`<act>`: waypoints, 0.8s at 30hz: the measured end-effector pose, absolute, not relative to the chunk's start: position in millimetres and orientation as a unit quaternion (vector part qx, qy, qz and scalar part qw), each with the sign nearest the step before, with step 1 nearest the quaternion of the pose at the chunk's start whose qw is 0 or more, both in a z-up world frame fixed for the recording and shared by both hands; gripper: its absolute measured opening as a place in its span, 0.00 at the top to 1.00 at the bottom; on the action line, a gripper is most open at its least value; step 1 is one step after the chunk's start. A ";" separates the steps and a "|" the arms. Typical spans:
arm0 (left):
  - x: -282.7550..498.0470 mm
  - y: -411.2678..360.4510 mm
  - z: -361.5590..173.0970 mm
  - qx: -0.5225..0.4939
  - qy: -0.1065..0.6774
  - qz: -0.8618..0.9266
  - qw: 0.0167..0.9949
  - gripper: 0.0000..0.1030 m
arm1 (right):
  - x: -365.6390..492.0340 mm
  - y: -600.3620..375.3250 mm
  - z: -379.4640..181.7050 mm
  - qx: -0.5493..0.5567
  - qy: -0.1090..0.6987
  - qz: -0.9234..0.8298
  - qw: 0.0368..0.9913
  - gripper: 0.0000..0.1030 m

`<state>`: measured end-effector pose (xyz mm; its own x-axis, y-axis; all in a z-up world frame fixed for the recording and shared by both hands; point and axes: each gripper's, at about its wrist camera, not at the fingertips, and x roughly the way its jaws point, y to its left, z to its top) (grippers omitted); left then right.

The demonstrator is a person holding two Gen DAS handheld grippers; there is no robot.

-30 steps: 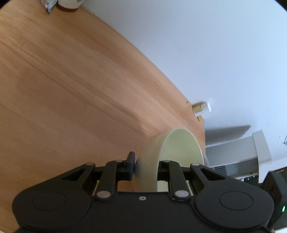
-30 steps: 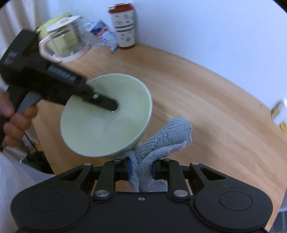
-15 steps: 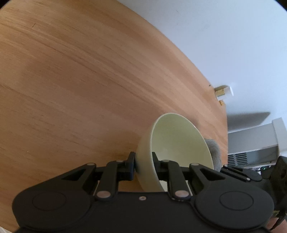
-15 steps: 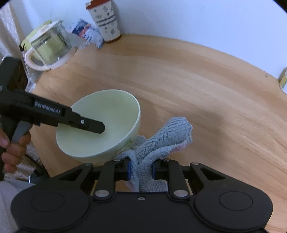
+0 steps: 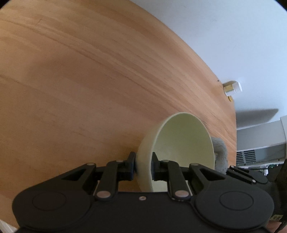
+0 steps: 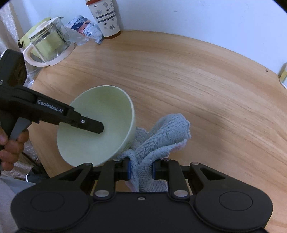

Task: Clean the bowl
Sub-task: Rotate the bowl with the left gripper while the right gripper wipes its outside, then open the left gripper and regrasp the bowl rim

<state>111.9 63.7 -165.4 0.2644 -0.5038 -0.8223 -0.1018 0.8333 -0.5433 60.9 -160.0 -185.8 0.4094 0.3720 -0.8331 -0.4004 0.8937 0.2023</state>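
A pale green bowl [image 6: 100, 121] is held tilted above the wooden table, its mouth turned toward my right gripper. My left gripper [image 5: 143, 165] is shut on the bowl's rim [image 5: 143, 164], one finger inside and one outside; in the right wrist view its inner finger [image 6: 89, 124] lies across the bowl's inside. My right gripper [image 6: 140, 169] is shut on a grey-blue cloth [image 6: 161, 138], which bunches up just right of the bowl and touches its outer wall. The same cloth [image 5: 219, 154] peeks out behind the bowl [image 5: 184, 143] in the left wrist view.
At the table's far left stand a glass pot [image 6: 48, 43] on a white base, a crumpled packet [image 6: 84, 28] and a patterned cup [image 6: 105, 16]. A small bottle [image 5: 232, 87] lies by the wall at the right edge. A hand [image 6: 10, 143] grips the left tool.
Both grippers have sunk a little toward the table with the bowl and the cloth. The bowl has tipped so more of its inside shows in the left wrist view.
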 end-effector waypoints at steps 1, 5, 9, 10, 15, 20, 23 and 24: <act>111.3 63.8 -164.4 -0.254 0.591 -0.131 0.754 0.77 | 59.6 -161.5 -184.8 -0.011 0.491 0.231 0.840 0.78; 111.5 58.6 -154.7 -0.231 0.584 -0.120 0.768 0.36 | 57.6 -163.4 -183.9 -0.016 0.483 0.235 0.843 0.78; 115.9 42.0 -145.7 -0.145 0.598 -0.088 0.784 0.18 | 56.3 -168.1 -183.7 -0.009 0.478 0.237 0.845 0.78; 115.4 40.5 -144.7 -0.136 0.596 -0.083 0.787 0.15 | 55.8 -170.0 -183.6 -0.007 0.477 0.239 0.846 0.77; 116.6 41.8 -143.3 -0.153 0.605 -0.050 0.780 0.01 | 52.1 -177.1 -183.5 -0.005 0.470 0.247 0.847 0.77; 119.7 41.7 -141.6 -0.173 0.612 -0.033 0.771 0.01 | 51.5 -184.1 -182.0 -0.008 0.464 0.258 0.847 0.77; 121.1 43.3 -146.2 -0.195 0.633 -0.003 0.749 0.01 | 52.3 -186.0 -180.5 -0.007 0.461 0.264 0.847 0.77; 120.4 42.7 -145.7 -0.193 0.634 0.007 0.749 0.01 | 52.9 -186.7 -179.8 -0.007 0.460 0.266 0.847 0.77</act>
